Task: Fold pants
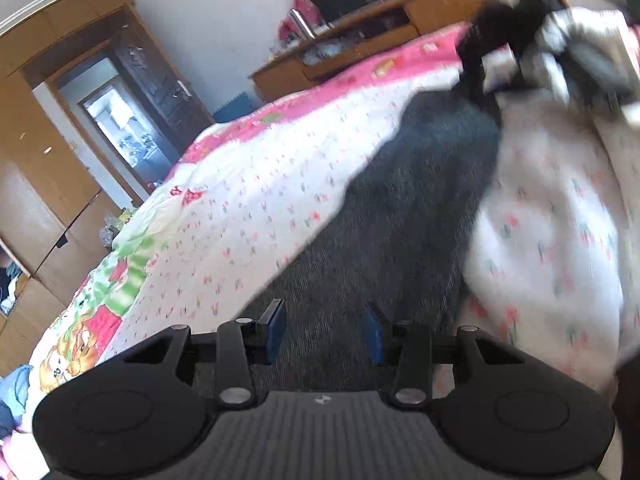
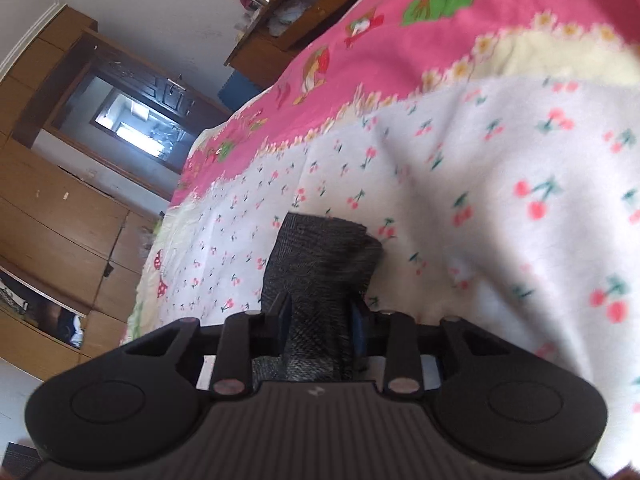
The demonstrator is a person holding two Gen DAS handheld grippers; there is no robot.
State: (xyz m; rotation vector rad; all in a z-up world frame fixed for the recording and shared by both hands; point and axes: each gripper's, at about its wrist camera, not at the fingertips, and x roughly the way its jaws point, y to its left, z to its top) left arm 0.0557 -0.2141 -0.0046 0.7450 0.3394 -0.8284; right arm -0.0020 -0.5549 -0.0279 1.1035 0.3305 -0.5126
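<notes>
We stretch the dark grey pants [image 1: 404,216] along the cherry-print bedspread [image 1: 240,200] for folding, left gripper [image 1: 325,330] jaws open over the cloth, right gripper [image 2: 320,320] jaws parted around the hem.

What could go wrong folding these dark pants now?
The pants end sits between the jaws of the right gripper; a loose hold could drop it mid-fold. The jaws of the left gripper stand open over the cloth, so nothing pins it; it may drag across the bedspread.

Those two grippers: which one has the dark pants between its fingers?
The right gripper: a bunched strip of the dark pants runs between its fingers. The left gripper stands open above the pants, with nothing between its fingers.
</notes>
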